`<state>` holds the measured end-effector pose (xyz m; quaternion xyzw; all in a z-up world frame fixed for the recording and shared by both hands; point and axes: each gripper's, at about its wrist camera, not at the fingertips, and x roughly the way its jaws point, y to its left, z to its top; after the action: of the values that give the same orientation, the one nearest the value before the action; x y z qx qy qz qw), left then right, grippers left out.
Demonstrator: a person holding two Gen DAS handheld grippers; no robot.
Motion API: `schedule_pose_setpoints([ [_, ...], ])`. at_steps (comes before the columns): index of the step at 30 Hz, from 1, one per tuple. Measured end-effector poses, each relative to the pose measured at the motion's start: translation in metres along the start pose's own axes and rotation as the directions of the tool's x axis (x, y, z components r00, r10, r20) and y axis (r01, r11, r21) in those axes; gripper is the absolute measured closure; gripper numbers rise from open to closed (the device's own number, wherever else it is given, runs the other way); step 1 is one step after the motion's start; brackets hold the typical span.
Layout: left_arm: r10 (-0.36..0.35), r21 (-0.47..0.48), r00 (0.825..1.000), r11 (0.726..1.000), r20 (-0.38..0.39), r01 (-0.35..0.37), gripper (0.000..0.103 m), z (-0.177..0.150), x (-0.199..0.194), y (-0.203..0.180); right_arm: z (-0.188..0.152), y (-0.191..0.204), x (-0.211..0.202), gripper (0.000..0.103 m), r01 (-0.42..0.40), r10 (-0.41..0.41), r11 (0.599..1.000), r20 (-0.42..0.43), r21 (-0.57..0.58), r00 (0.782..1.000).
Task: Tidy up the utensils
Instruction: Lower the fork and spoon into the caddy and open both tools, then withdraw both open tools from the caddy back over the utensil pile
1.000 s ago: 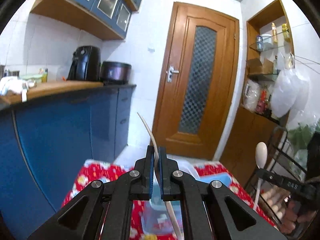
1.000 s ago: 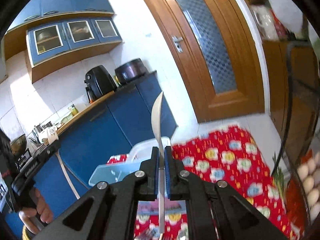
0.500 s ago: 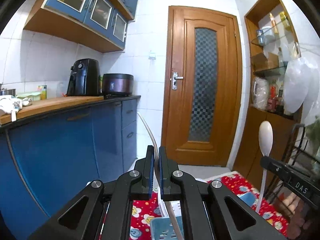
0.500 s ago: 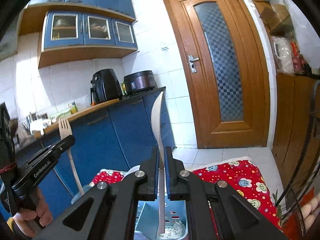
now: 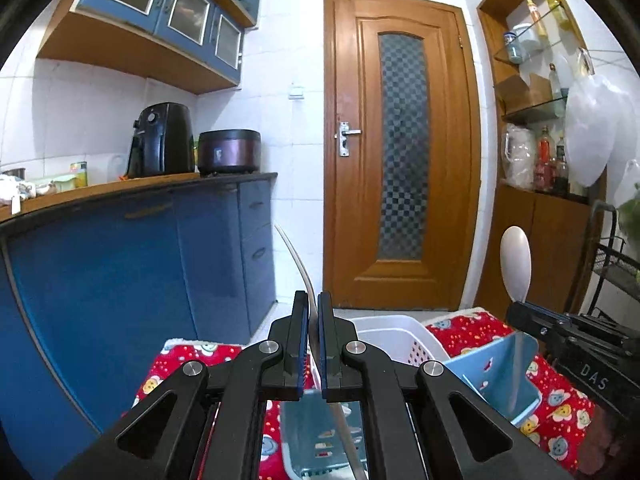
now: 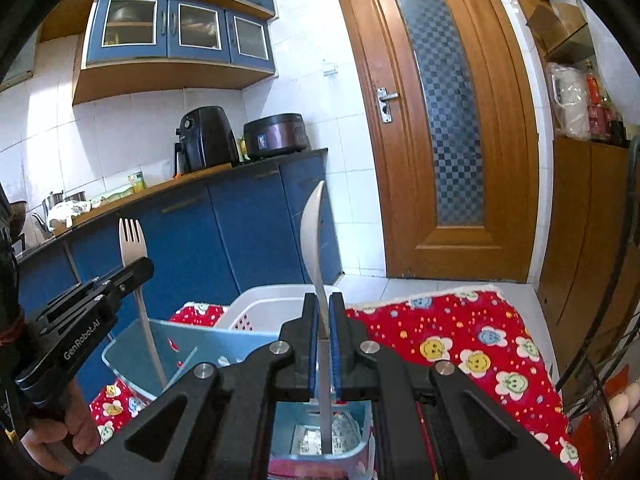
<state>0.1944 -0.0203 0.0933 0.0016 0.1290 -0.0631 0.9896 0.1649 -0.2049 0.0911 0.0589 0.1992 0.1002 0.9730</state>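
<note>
The left tongs [image 5: 314, 344] are clenched on the handle of a pale fork [image 6: 133, 240], and the right tongs [image 6: 325, 344] are clenched on the handle of a pale spoon [image 6: 314, 232]; both utensils stand nearly upright, heads up, with their lower handle ends reaching down into the blue holder [image 6: 132, 360]. That holder sits on the tabletop's red flowered cloth [image 6: 460, 340], and a white perforated basket [image 6: 256, 308] stands just behind it, touching or nearly so. Both utensils look like thin moulded plastic or fibre: very light, fairly stiff along the handle yet with some spring, as the fork's curved side profile in the left wrist view suggests. The surfaces look smooth, so a flat handle could twist or slide between the pads if held loosely. The mid-handle hold seen here seems right, since it leaves the lower end free to enter the holder and keeps the head clear above. The holder itself looks light too and could tip or skid on the cloth if a handle drags against its wall, so letting go is probably best once the ends rest inside.
</note>
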Motion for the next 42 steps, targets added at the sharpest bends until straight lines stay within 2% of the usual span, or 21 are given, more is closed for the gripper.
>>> schedule_pose_setpoints([
  [6, -0.015, 0.005, 0.999, 1.0, -0.031, 0.016, 0.098, -0.01, 0.001, -0.003, -0.003, 0.001, -0.004, 0.094, -0.018, 0.019, 1.0, -0.007, 0.004, 1.0],
  [10, -0.027, -0.014, 0.998, 1.0, -0.064, 0.026, 0.097, -0.014, 0.001, -0.004, -0.002, 0.0, -0.008, 0.081, -0.033, 0.033, 0.999, -0.013, 0.025, 0.999],
  [13, -0.033, -0.022, 0.996, 0.999, -0.082, 0.031, 0.09, -0.015, 0.0, -0.002, 0.0, 0.001, -0.012, 0.07, -0.043, 0.044, 0.998, -0.01, 0.038, 0.999],
  [15, -0.036, -0.026, 0.995, 0.999, -0.088, 0.033, 0.085, -0.015, -0.002, -0.001, 0.002, 0.003, -0.016, 0.067, -0.047, 0.047, 0.998, -0.004, 0.039, 0.999],
  [17, -0.037, -0.03, 0.995, 0.999, -0.091, 0.034, 0.069, -0.014, -0.006, 0.0, 0.004, 0.004, -0.021, 0.063, -0.047, 0.047, 0.998, 0.003, 0.037, 0.999],
  [19, -0.039, -0.033, 0.995, 0.999, -0.089, 0.036, 0.062, -0.013, -0.011, 0.001, 0.005, 0.006, -0.027, 0.055, -0.048, 0.047, 0.998, 0.012, 0.038, 0.999],
  [25, -0.04, -0.034, 0.995, 0.999, -0.092, 0.037, 0.061, -0.011, -0.026, 0.002, 0.007, 0.008, -0.044, 0.053, -0.053, 0.052, 0.997, 0.021, 0.053, 0.998],
  [31, -0.055, -0.082, 0.993, 0.996, -0.103, 0.047, 0.06, -0.01, -0.043, 0.013, 0.005, 0.011, -0.065, 0.053, -0.051, 0.05, 0.997, 0.014, 0.052, 0.999],
  [42, -0.067, -0.099, 0.99, 0.994, -0.126, 0.055, 0.06, -0.015, -0.079, 0.021, -0.011, 0.014, -0.092, 0.053, -0.065, 0.075, 0.991, -0.082, 0.117, 0.994],
])
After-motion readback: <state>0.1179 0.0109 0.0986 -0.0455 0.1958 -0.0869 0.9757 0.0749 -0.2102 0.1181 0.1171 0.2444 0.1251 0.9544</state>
